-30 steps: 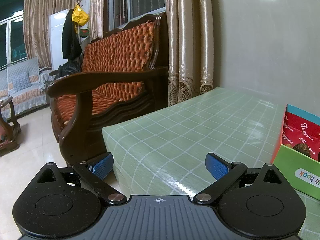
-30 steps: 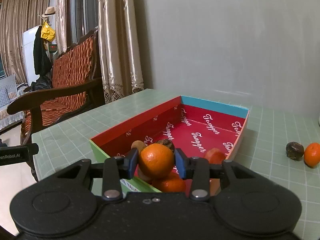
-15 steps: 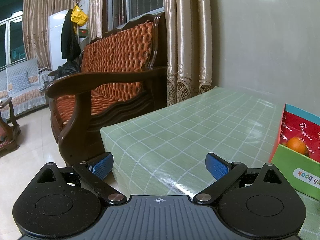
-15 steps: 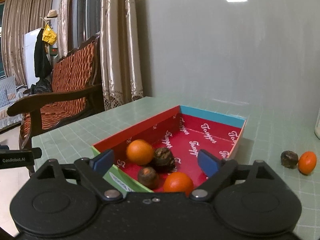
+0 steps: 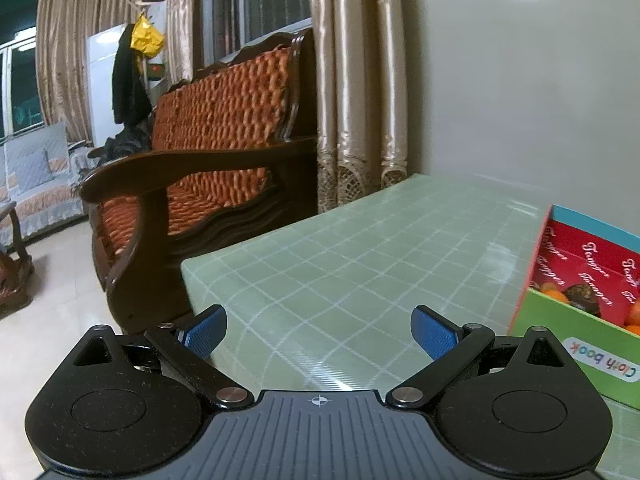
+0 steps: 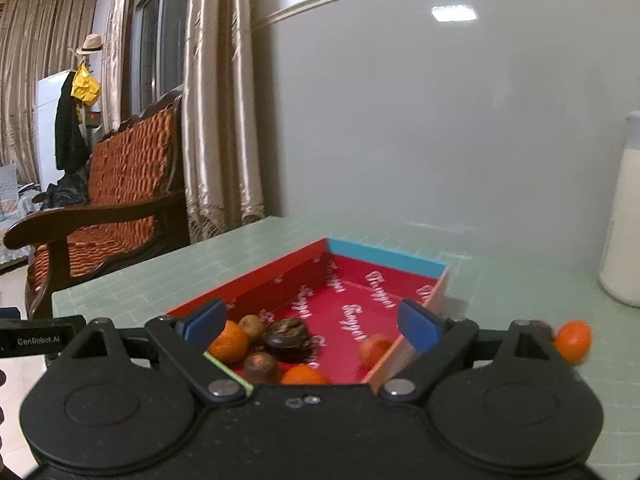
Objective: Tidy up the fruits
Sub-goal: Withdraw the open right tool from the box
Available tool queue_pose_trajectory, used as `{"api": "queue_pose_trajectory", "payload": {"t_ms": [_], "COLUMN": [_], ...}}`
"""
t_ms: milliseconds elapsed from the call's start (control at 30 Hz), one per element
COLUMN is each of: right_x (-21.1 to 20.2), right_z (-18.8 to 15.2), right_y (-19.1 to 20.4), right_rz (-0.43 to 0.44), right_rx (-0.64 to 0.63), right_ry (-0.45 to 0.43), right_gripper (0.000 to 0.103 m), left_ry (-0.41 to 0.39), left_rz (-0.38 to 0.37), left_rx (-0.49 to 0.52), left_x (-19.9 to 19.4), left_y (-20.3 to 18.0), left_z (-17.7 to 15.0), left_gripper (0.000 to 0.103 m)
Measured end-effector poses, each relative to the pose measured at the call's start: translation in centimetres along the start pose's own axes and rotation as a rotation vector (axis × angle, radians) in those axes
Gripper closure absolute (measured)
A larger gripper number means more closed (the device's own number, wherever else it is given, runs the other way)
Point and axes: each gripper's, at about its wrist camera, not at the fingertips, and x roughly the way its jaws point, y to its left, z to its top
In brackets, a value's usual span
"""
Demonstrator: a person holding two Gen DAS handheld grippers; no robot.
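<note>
Released a second ago, the orange (image 6: 228,342) that sat between the right gripper's (image 6: 310,326) pads now lies in the near left corner of the red-lined box (image 6: 384,258); that gripper's jaws have just been opening, nothing is between them, and the gripper has drawn back and up from the box. On the green checked table (image 5: 360,264) the box stands to the right of the left gripper (image 5: 320,332), whose blue pads are spread wide and bare over the cloth, unmoved. Behind the table's left edge stands a wooden bench (image 5: 216,152) with an orange woven cushion. A white bottle (image 6: 624,216) stands at the far right. Inside the box, beside the orange, lie a large dark fruit (image 6: 290,336), two small brown fruits and two more oranges. Outside it, to the right, another orange (image 6: 574,340) rests on the table, touching a dark fruit mostly hidden behind the gripper.
</note>
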Motion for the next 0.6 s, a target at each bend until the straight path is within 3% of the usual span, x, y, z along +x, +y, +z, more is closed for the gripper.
{"api": "queue_pose_trajectory", "payload": {"t_ms": [67, 100, 300, 600], "right_x": [-0.5, -0.8, -2.2, -3.7], "right_z": [0.1, 0.1, -0.5, -1.7], "right_y": [-0.7, -1.0, -3.3, -7.9], "right_rz": [-0.014, -0.024, -0.104, -0.197], "right_rx": [0.001, 0.002, -0.018, 0.062], "right_ry": [-0.009, -0.015, -0.044, -0.016], "right_gripper": [0.008, 0.0, 0.0, 0.0], "left_ry": [-0.01, -0.016, -0.027, -0.067], "left_rz": [-0.007, -0.011, -0.052, -0.155], "left_rx": [0.012, 0.02, 0.059, 0.119], "left_x": [-0.3, -0.5, -1.3, -3.1], "left_y": [-0.8, -1.3, -4.1, -9.2], "left_z": [0.0, 0.0, 0.1, 0.0], "left_gripper": [0.005, 0.005, 0.005, 0.005]}}
